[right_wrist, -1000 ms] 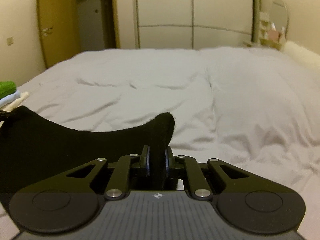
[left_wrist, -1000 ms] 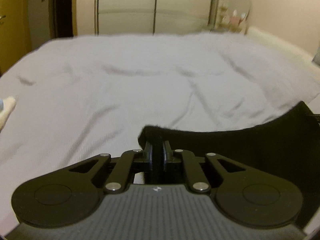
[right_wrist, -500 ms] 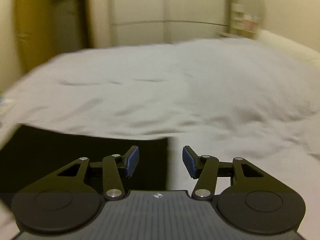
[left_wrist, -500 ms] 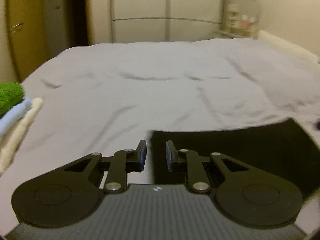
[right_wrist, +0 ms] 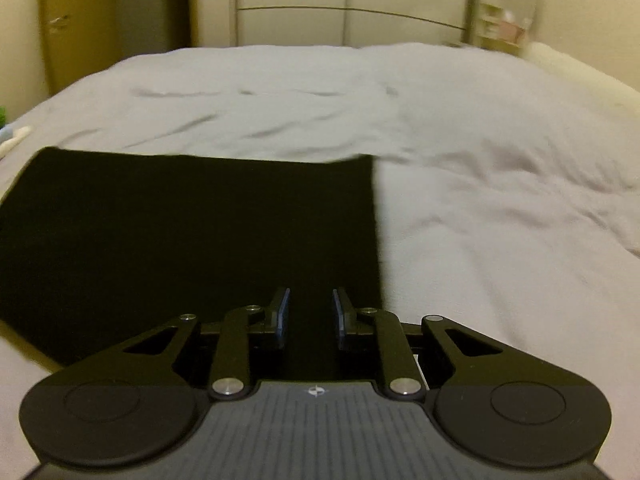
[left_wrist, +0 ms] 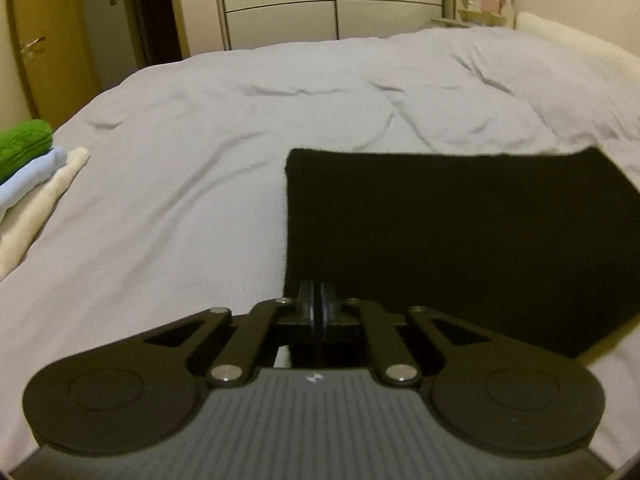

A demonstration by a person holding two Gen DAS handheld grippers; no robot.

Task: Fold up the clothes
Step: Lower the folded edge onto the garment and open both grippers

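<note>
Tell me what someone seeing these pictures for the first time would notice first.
A flat black rectangular cloth on the pale grey bedsheet stands out most. The left gripper is shut at its near left corner, while the right gripper is open over its near right corner. A stack of folded green, light blue and cream clothes lies at the bed's left edge.

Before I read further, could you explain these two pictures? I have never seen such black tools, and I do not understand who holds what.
A person holds one two-finger gripper in each hand; a camera on each looks forward along its fingers. In the left view, the left gripper is shut at the near left edge of a flat black cloth lying on a grey bed cover. In the right view, the right gripper stands open over the same cloth, near its right edge. Folded clothes lie at the far left.
</note>
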